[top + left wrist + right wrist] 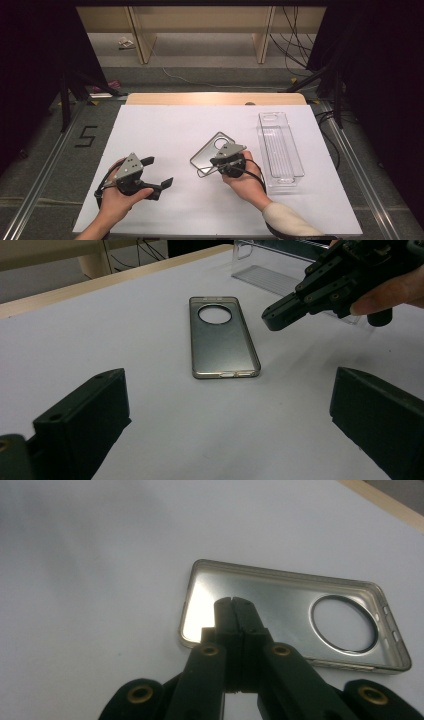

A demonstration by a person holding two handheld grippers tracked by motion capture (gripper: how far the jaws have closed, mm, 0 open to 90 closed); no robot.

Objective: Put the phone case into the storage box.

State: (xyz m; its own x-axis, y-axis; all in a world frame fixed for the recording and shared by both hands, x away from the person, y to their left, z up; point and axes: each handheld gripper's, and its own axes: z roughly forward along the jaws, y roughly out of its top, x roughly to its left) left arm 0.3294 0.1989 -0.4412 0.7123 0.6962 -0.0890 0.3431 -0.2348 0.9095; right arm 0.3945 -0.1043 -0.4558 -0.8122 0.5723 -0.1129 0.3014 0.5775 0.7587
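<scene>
While a person's two forearms reach in from the near edge of the white-covered table, the left hand-held gripper sits low at the left with its jaws spread wide and nothing between them. Its own camera looks out between those two black jaws across bare white surface to a translucent grey phone case, lying flat and well ahead of the jaws, untouched by them.

Toward the middle, the high view shows the phone case lying at a slant, its long axis running from near-left to far-right, the round camera cutout at the far-right end. From the left gripper view the cutout end points away and the port end faces the camera, detail the high view blurs.

Further right, the right hand-held gripper is closed, its two jaws pressed together with nothing held. The right gripper view places the joined tips over the case's open inner face, near the end opposite the cutout; whether they touch it cannot be told. That view also shows the raised rim and side-button slots.

At the far right stands a clear plastic tray, long axis running away from the person, just beside the right hand.
</scene>
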